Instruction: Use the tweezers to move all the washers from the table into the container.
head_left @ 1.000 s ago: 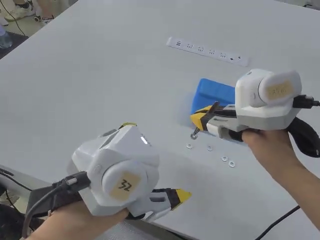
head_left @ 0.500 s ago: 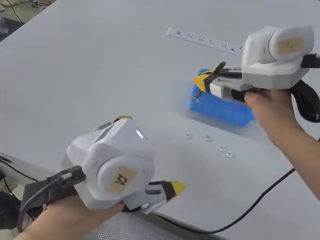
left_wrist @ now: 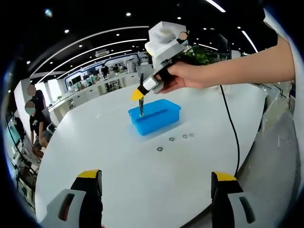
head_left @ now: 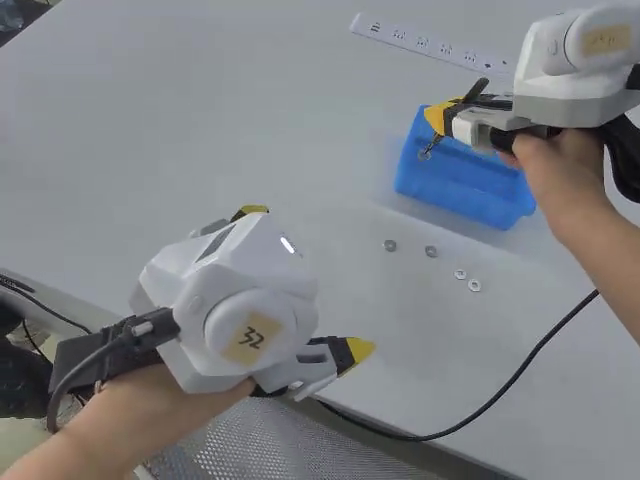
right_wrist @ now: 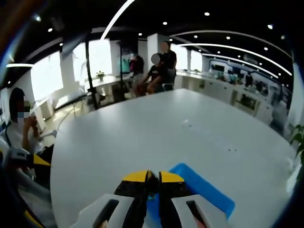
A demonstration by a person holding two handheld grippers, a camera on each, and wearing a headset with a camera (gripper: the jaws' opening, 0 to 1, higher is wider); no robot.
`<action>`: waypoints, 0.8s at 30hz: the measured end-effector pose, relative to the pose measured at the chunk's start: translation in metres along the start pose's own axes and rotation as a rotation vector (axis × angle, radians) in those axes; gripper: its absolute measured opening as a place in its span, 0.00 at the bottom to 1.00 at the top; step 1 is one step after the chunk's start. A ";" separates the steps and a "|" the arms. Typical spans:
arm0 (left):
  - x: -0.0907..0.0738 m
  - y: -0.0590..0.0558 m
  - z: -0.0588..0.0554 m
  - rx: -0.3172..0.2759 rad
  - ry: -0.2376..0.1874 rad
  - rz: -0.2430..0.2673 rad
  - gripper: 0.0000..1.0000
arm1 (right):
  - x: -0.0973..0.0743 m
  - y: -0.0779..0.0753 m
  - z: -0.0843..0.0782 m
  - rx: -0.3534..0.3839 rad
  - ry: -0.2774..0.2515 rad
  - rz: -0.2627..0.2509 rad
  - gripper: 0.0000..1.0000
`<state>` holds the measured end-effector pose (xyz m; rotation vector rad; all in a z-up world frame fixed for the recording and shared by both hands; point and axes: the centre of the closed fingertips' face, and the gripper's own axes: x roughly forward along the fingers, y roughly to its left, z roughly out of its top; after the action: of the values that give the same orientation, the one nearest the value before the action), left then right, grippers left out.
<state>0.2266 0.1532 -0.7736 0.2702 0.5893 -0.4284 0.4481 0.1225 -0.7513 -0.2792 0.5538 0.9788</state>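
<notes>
Right gripper (head_left: pixel 445 115) clenched on tweezers (left_wrist: pixel 141 102) over blue container (head_left: pixel 470 185), left gripper (left_wrist: pixel 156 175) fingers (left_wrist: pixel 90 187) released, 4 washers (head_left: pixel 431 252) nearby

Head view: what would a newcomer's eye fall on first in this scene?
The blue container at the upper right draws the eye first, with the right hand-held gripper holding tweezers point-down over it. Next come four small washers in a loose row on the grey table, on the person's side of the container. The big white left hand-held gripper hangs open near the table's near edge.
</notes>
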 end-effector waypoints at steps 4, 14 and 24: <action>0.000 0.002 -0.001 -0.010 -0.007 0.010 0.97 | 0.005 -0.004 -0.007 0.003 0.011 -0.012 0.04; 0.000 0.004 0.003 0.019 -0.036 0.035 0.97 | 0.032 -0.022 -0.028 0.030 0.057 -0.050 0.04; -0.001 0.008 0.002 -0.030 -0.030 0.031 0.97 | 0.047 -0.028 -0.042 0.109 0.058 -0.066 0.04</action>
<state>0.2308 0.1595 -0.7707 0.2436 0.5610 -0.3932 0.4790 0.1209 -0.8123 -0.2277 0.6450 0.8753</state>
